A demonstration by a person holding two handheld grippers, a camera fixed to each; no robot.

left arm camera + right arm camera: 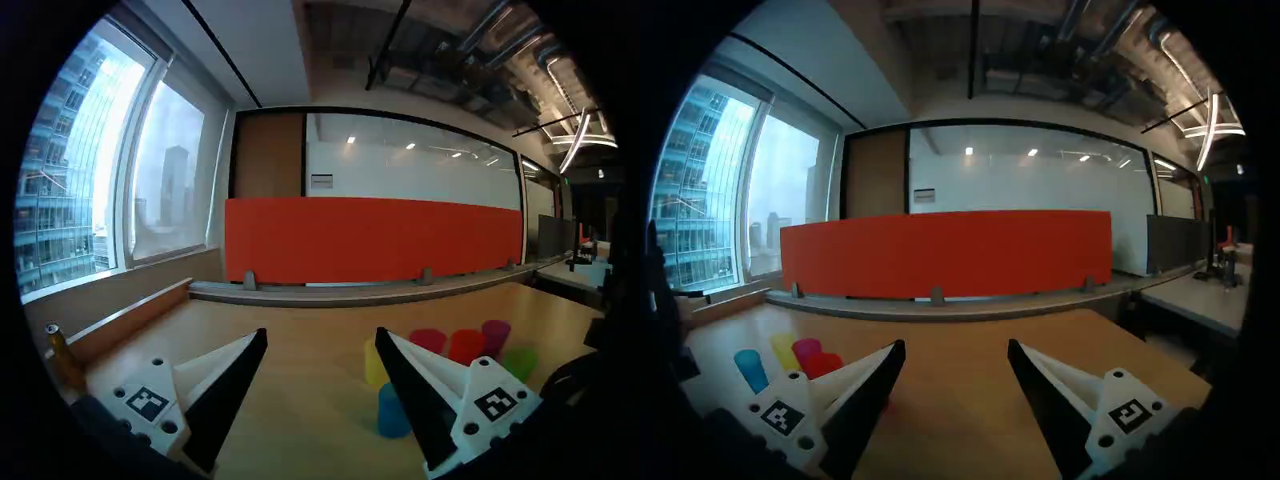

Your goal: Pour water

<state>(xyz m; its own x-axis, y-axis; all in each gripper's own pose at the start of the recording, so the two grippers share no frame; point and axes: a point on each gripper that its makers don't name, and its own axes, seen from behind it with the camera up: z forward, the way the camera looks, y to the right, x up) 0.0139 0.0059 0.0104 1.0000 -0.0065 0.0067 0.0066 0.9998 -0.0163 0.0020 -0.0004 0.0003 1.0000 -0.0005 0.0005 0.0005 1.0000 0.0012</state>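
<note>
Several coloured plastic cups stand in a cluster on the wooden table. In the left gripper view I see a blue cup (393, 410), a yellow cup (374, 362), a pink cup (429, 340), a red cup (466, 346), a purple cup (495, 336) and a green cup (520, 362); most lie beyond my right finger. My left gripper (320, 334) is open and holds nothing. In the right gripper view the blue cup (750, 370), yellow cup (785, 350), pink cup (806, 350) and red cup (823, 365) sit far left, partly behind my left finger. My right gripper (955, 346) is open, empty.
An orange divider panel (372, 238) runs along the table's far edge. A brown bottle (62, 360) stands at the left edge by the window ledge in the left gripper view. Another desk (1192, 300) lies to the right, across a gap.
</note>
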